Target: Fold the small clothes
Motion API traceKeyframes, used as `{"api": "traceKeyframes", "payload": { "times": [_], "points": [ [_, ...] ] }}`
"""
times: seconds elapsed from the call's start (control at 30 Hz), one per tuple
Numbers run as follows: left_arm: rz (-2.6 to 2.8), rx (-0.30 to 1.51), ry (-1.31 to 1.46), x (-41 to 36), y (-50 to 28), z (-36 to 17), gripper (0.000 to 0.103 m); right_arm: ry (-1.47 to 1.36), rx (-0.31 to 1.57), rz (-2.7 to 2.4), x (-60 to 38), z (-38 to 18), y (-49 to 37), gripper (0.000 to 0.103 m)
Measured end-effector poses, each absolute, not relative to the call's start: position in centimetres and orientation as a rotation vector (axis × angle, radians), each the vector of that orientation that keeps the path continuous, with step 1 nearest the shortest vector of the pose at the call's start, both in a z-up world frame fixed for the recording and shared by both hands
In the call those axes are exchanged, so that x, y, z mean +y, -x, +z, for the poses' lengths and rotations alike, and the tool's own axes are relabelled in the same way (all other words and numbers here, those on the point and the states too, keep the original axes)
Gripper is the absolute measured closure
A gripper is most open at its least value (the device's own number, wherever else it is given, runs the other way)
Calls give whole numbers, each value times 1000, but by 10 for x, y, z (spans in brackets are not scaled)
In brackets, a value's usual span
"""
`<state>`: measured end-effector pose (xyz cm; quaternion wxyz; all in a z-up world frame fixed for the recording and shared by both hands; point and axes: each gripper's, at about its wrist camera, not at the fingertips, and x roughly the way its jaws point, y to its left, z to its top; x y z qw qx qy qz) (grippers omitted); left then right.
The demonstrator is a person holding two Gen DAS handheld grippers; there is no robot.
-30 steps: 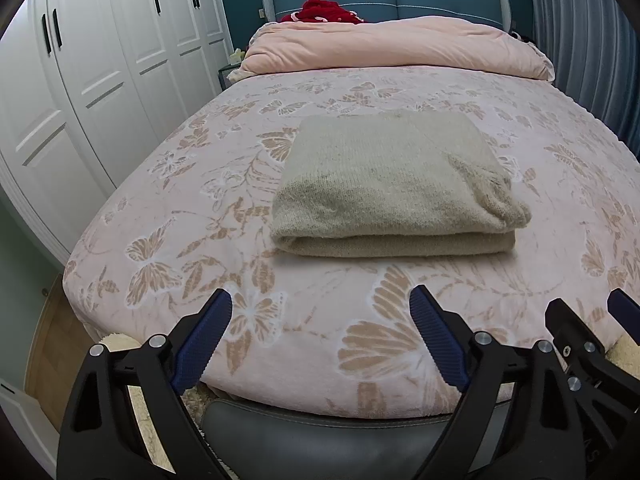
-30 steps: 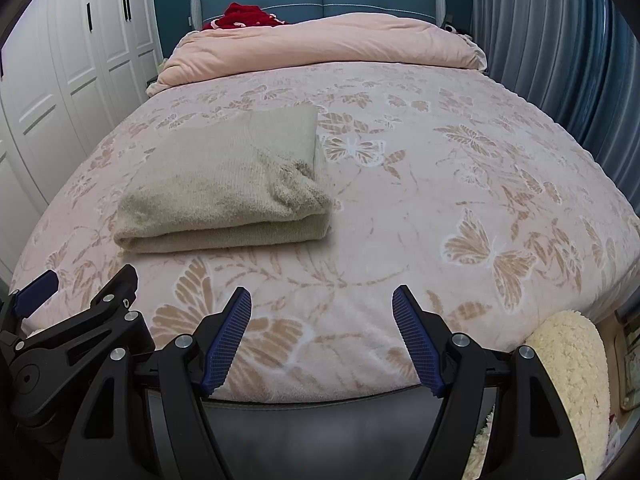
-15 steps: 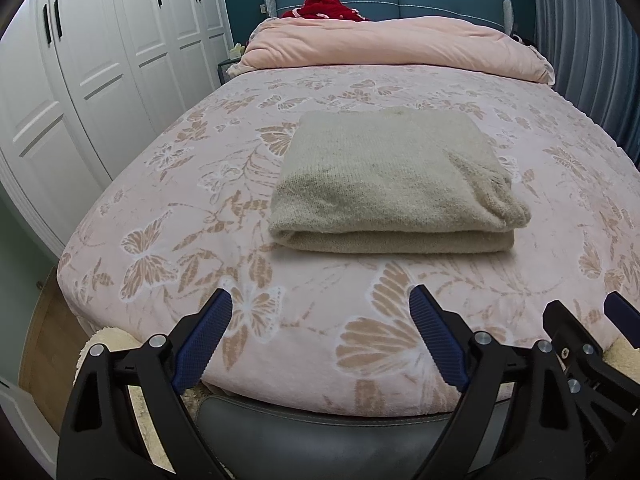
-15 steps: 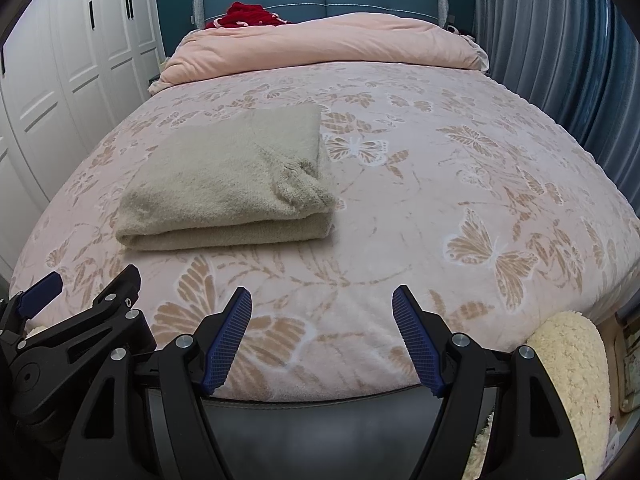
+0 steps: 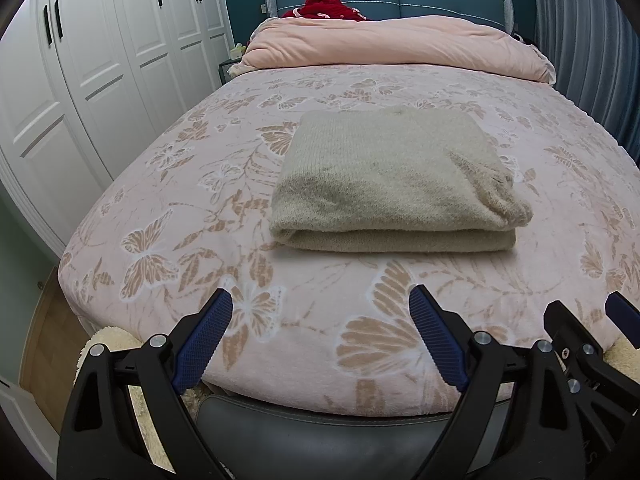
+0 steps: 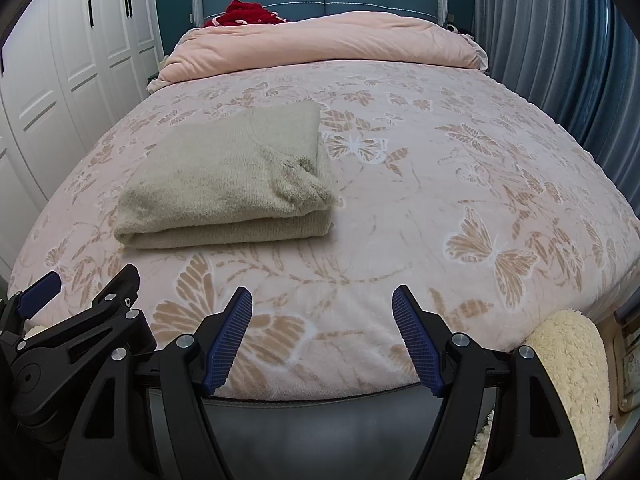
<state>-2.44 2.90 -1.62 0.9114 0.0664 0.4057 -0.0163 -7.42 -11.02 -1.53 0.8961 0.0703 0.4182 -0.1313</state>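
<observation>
A folded beige sweater (image 5: 392,184) lies on the butterfly-print bed (image 5: 168,208), while the left gripper (image 5: 320,308) and right gripper (image 6: 322,300) gape wide, empty.

The folded beige sweater (image 6: 228,180) lies on the bedspread (image 6: 440,184), beyond the empty, wide-spread right tool (image 6: 322,316).

Bare bedspread (image 5: 168,216) lies open all around the folded sweater (image 5: 384,176), the only obstacle mid-bed, while a rolled pink duvet (image 5: 396,44) blocks the far end.
</observation>
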Motion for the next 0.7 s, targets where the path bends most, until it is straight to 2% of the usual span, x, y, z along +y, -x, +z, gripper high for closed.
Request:
{"api": "traceKeyframes", "payload": {
  "times": [0.7],
  "points": [
    [-23,830,-146,28,27,-17,16,-145,869,-270,-112,-15,73,31]
  ]
}}
